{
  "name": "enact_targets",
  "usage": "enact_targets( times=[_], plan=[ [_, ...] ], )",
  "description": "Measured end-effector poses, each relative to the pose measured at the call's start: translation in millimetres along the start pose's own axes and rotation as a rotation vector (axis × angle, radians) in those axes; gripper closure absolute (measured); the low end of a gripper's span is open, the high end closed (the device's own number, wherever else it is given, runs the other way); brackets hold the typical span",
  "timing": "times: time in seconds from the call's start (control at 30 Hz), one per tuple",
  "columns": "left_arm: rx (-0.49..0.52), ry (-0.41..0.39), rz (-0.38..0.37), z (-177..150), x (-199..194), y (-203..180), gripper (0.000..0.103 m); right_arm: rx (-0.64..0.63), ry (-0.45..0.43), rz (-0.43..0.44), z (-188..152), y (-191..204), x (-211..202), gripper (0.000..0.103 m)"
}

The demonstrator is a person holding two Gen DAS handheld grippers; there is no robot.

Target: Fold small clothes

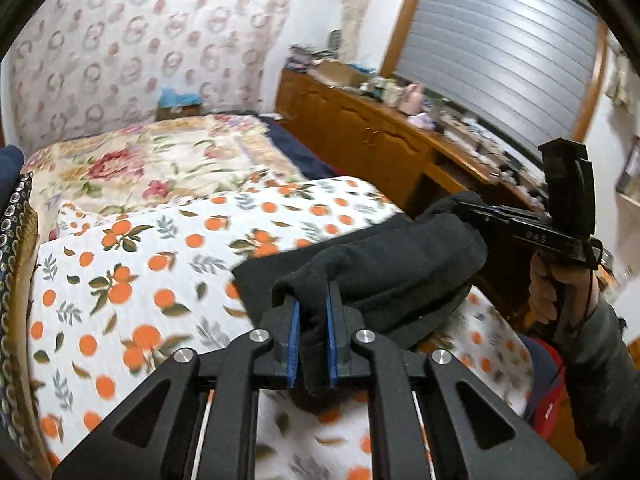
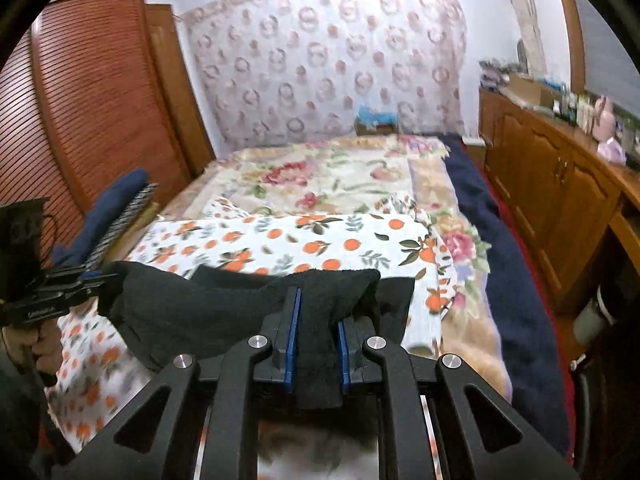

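Orange-print sheet (image 1: 160,264) lies bare; wooden cabinet (image 1: 360,136) flanks the bed.

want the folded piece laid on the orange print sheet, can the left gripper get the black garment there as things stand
Probably yes: the left gripper and right gripper both clamp the black garment directly above the orange-print sheet, nothing between.

Each camera sits close behind its own jaws, looking forward and downward along them. Beyond both jaws lie the orange-print sheet (image 1: 152,264) (image 2: 280,240), the bed and the patterned wall. Each view catches the other gripper at its outer edge.
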State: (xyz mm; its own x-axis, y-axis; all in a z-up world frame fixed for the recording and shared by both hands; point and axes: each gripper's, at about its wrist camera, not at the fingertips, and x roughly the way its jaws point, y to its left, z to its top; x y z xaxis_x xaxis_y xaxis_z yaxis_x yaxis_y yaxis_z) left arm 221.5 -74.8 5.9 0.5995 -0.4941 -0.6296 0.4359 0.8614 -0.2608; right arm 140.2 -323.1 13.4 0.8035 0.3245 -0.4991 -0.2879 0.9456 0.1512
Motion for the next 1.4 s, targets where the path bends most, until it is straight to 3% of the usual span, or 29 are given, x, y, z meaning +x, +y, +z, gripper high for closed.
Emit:
enact_targets(
  times=[0.1, 0.13, 0.2, 0.3, 0.33, 0.5, 0.63, 0.83, 0.87, 0.93, 0.97, 1.03, 1.1, 1.17, 1.23, 1.33, 1.4],
  plan=[
    [0.01, -0.004, -0.004, 4, 8, 12, 0.086, 0.012, 0.025, -0.045, 13, -3, 20, 0.065],
    [0.019, -0.008, 0.001, 3, 8, 14, 0.075, 0.012, 0.014, -0.063, 15, -3, 19, 0.057],
    [0.035, -0.039, 0.03, 5, 8, 17, 0.053, 0.01, -0.01, -0.068, 14, -3, 14, 0.054],
    [0.052, -0.051, 0.048, 3, 3, 23, 0.029, -0.022, -0.021, -0.077, 5, 4, 4, 0.043],
    [0.055, -0.049, 0.039, 0, 1, 25, 0.026, -0.04, -0.022, -0.065, 1, 6, 5, 0.039],
    [0.084, 0.033, 0.025, -15, 16, 27, 0.026, -0.097, 0.057, -0.026, -16, 15, 16, 0.037],
    [0.093, 0.109, 0.031, -20, 42, 27, 0.026, -0.119, 0.096, -0.026, -4, 22, 44, 0.038],
    [0.082, 0.106, 0.073, 1, 64, 35, 0.026, -0.04, 0.144, 0.01, 23, 6, 80, 0.038],
    [0.083, 0.081, 0.11, 6, 65, 38, 0.026, -0.037, 0.148, 0.017, 25, 5, 82, 0.042],
    [0.063, 0.036, 0.216, 14, 65, 48, 0.026, -0.04, 0.136, 0.034, 25, 2, 78, 0.093],
    [0.045, 0.026, 0.25, 17, 65, 55, 0.026, -0.045, 0.11, -0.015, 25, 0, 74, 0.093],
    [0.01, 0.028, 0.245, 21, 64, 63, 0.026, -0.009, 0.115, -0.067, 24, -9, 75, 0.093],
    [-0.002, 0.039, 0.223, 19, 64, 66, 0.026, -0.012, 0.127, -0.091, 20, -5, 71, 0.09],
    [0.007, 0.048, 0.211, 14, 63, 64, 0.026, -0.03, 0.126, -0.119, 18, 0, 65, 0.073],
    [0.007, 0.074, 0.179, 8, 65, 60, 0.026, -0.016, 0.119, -0.096, 17, 2, 60, 0.048],
    [-0.015, 0.117, 0.107, 3, 74, 56, 0.026, 0.0, 0.118, -0.072, 13, 6, 55, 0.035],
    [-0.035, 0.141, 0.078, 1, 80, 56, 0.026, 0.0, 0.149, -0.054, 8, 1, 65, 0.035]
  ],
)
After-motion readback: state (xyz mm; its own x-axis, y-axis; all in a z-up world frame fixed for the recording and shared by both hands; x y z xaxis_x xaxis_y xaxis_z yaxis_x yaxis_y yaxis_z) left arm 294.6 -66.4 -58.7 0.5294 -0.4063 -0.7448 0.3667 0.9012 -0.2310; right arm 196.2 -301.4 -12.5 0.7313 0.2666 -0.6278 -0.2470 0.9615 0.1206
